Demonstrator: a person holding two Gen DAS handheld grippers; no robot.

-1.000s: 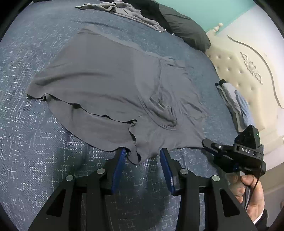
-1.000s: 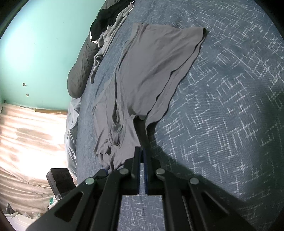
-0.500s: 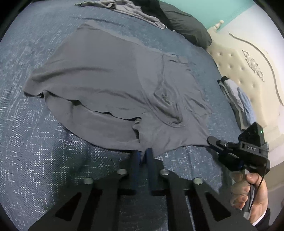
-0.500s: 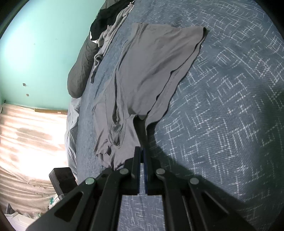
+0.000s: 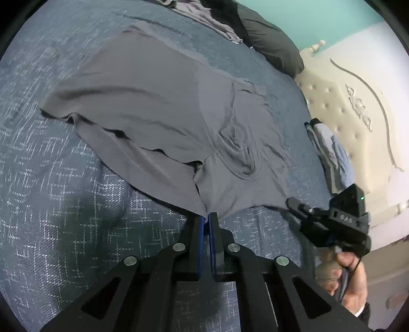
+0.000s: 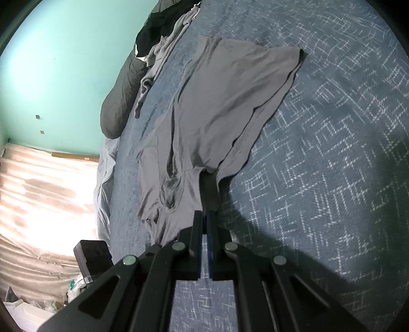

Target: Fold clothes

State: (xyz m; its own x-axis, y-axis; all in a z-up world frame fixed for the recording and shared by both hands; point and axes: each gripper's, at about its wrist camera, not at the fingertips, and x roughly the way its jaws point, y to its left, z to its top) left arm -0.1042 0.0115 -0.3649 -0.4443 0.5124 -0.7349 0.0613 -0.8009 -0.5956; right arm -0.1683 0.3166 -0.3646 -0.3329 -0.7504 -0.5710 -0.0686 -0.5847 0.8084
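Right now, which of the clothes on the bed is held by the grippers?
The spread grey shorts: both grippers clamp the near hem. The crumpled grey garment by the pillow lies untouched.

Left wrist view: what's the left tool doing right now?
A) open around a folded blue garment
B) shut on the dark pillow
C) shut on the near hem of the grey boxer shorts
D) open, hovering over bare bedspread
C: the left tool has its blue-padded fingers pressed together on the near hem of the grey boxer shorts, spread on the blue patterned bedspread.
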